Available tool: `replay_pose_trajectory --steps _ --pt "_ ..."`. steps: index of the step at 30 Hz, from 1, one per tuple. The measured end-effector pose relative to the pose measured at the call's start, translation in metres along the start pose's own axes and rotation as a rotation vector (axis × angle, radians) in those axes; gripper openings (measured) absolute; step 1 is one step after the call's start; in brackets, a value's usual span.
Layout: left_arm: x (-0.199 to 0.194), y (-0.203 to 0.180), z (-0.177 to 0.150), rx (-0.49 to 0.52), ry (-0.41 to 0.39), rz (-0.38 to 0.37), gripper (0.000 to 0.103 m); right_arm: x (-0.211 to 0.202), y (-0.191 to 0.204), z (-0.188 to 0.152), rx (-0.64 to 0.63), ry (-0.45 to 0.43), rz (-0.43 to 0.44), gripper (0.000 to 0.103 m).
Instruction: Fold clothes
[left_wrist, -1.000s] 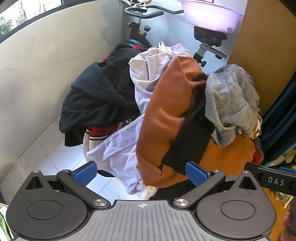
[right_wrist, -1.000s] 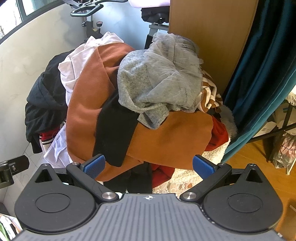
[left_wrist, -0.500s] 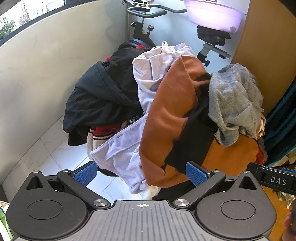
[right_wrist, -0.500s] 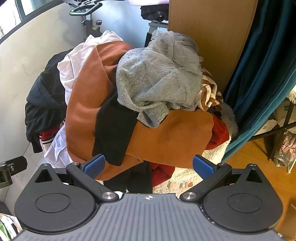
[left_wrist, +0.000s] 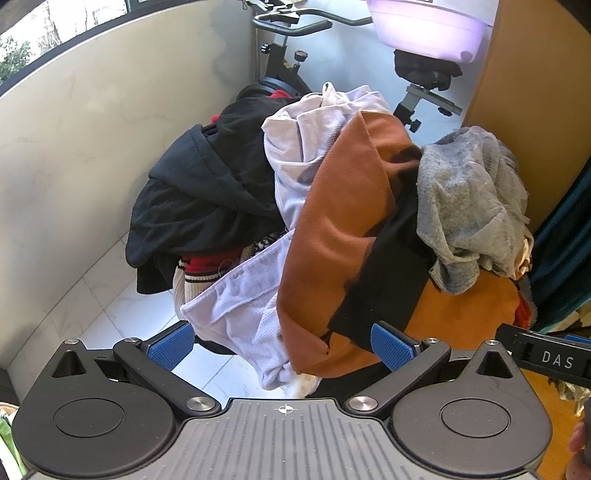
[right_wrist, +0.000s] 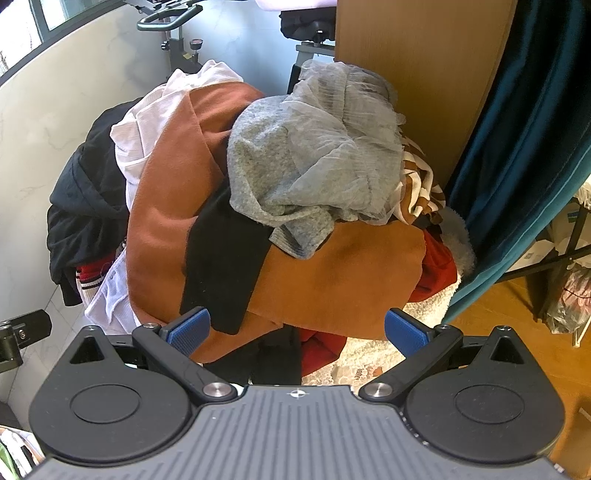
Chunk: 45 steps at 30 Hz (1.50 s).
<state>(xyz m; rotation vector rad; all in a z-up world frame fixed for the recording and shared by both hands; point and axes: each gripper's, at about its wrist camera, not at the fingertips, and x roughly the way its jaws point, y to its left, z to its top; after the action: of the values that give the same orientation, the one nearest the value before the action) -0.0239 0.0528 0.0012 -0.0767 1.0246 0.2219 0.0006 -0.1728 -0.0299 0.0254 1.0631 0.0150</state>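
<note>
Facing one clothes heap: two hand-held grippers, left and right, jaws apart, holding nothing.

You are facing a pale marble-look wall under a window letting daylight in, white floor tiles, an exercise bike, a wooden panel, and a teal curtain.

You have one heap of clothes mid-frame: one grey knit, one rust-orange garment, one black jacket, one white shirt. Upper frame: one exercise bike, one lilac basin. Right edge: one teal curtain.
</note>
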Motion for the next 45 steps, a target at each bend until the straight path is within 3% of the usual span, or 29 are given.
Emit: replay_pose_trajectory --steps 25,45 --pt "-0.005 -0.011 0.002 0.048 -0.055 0.022 0.102 0.004 -0.002 0.001 0.009 0.015 -0.007 0.103" --pt "-0.004 -0.010 0.001 0.046 -0.048 0.027 0.102 0.004 0.002 0.000 0.000 0.015 -0.005 0.103"
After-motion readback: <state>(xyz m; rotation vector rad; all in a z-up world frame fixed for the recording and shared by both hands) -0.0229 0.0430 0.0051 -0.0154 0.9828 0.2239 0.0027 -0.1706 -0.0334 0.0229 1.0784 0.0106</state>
